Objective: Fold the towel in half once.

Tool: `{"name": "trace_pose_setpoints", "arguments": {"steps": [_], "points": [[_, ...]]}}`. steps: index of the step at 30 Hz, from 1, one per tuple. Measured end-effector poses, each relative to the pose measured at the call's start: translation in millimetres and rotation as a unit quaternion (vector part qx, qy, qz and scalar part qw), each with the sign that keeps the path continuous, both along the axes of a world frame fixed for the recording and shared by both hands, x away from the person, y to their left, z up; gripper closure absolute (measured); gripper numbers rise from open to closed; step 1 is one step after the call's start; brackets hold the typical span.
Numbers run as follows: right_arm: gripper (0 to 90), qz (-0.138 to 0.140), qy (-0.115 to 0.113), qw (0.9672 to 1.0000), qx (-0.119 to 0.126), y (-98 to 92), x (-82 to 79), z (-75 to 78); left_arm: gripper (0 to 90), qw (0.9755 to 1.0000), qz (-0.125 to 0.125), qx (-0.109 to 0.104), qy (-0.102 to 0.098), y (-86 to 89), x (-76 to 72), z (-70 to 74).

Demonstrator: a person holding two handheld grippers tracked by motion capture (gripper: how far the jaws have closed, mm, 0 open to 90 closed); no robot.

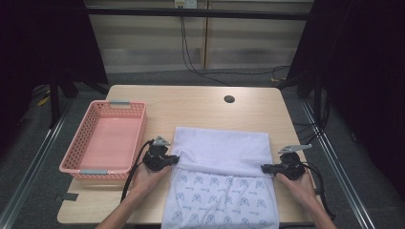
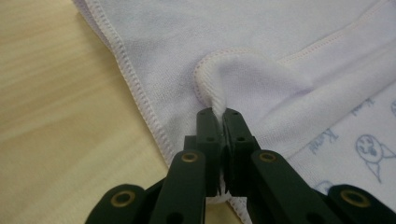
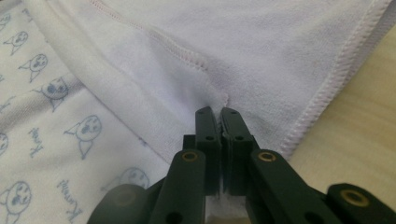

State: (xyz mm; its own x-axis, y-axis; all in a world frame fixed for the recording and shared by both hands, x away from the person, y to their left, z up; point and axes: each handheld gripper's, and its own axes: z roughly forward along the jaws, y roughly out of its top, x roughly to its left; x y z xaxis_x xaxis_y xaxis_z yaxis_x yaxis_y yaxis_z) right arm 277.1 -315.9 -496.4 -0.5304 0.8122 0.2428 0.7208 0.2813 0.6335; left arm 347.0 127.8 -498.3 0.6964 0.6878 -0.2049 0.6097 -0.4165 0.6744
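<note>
Both grippers, left (image 1: 175, 159) and right (image 1: 264, 168), pinch folded white printed cloth (image 1: 220, 152); empty pink plastic basket (image 1: 76, 157) left, wooden table (image 1: 200, 105) beneath.

Your left gripper (image 1: 173, 160) and right gripper (image 1: 265, 168) are black, each topped by a grey three-cornered plate, trailing black cables toward the table's near edge; brass-coloured rivets stud the jaw links.

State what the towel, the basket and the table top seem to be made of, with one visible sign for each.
Towel: soft knitted or terry-like cotton, matt, with stitched hems and a printed underside.
Basket: probably moulded plastic, pink, with perforated lattice walls.
Table top: pale wood or wood-look laminate, smooth with grain lines; which one is unclear.
</note>
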Motion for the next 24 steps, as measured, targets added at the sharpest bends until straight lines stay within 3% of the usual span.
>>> {"name": "trace_pose_setpoints", "arguments": {"steps": [6,8,11,13,17,19,24], "points": [[87.9,-0.016,-0.006,0.9998,0.004,-3.0,24.3,-2.3,86.9,0.9998,0.02,0.003,-0.005,-4.4,20.9,-1.2],[87.9,-0.019,-0.008,0.9998,0.005,-4.5,32.1,-2.9,86.9,0.9993,0.036,-0.012,-0.006,-6.1,27.0,-3.5],[87.8,-0.021,-0.016,0.9997,-0.001,-4.1,46.1,-3.4,86.9,0.9981,0.058,-0.018,0.011,-8.9,37.0,-3.1],[87.8,-0.026,-0.016,0.9995,0.003,-4.7,54.3,-4.5,87.0,0.9981,0.061,-0.006,-0.002,-13.4,41.8,-2.7],[87.9,-0.032,-0.019,0.9993,0.002,-5.1,65.6,-4.8,87.0,0.998,0.064,-0.001,-0.006,-13.9,54.6,-2.9],[87.9,-0.037,-0.021,0.9991,0.006,-6.2,72.5,-6.1,87.0,0.998,0.057,0.011,-0.023,-17.3,58.2,-3.1],[87.8,-0.049,-0.025,0.9985,-0.005,-3.5,88.2,-5.6,87.0,0.9972,0.068,0.02,-0.022,-21.1,77.4,-2.3]]}}
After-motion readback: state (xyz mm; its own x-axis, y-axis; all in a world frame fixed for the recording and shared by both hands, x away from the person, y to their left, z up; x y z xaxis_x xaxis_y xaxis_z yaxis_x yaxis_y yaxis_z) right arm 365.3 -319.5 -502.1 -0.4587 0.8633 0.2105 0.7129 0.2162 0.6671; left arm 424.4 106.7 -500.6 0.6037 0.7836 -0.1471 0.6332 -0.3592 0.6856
